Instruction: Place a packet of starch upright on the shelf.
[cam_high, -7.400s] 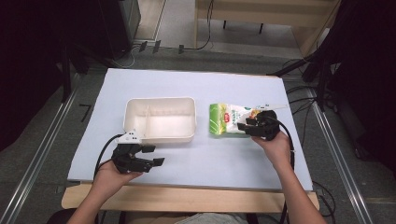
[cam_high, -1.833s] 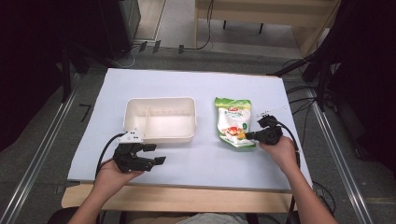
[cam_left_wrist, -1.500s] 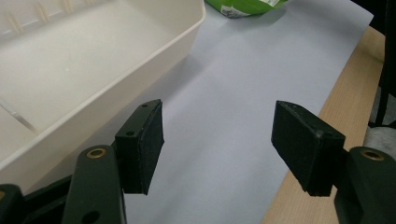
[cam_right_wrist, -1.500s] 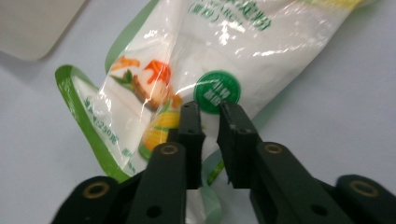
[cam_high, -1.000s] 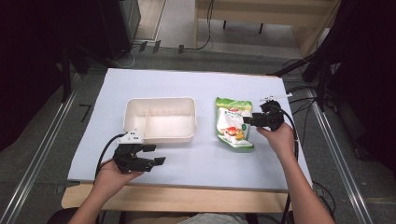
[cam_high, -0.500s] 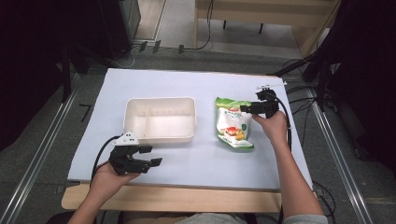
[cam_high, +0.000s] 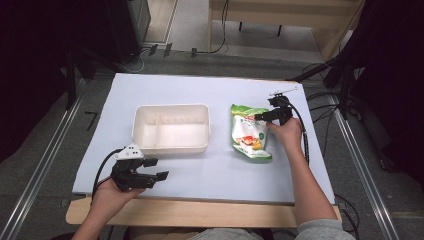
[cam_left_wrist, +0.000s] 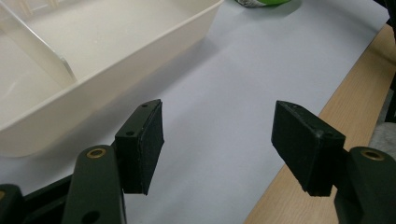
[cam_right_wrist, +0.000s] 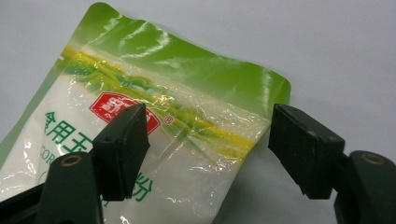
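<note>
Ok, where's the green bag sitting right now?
In the high view the green bag lies flat on the table's right half, just right of the white tray, with the right hand-held gripper open over its far corner.

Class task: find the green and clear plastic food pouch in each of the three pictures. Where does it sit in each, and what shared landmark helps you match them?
High view: green and clear plastic food pouch lies right of centre.
Left gripper view: its green edge peeks in at the top.
Right gripper view: pouch spans the left and centre.
Shared landmark: the pale blue table sheet.
</note>
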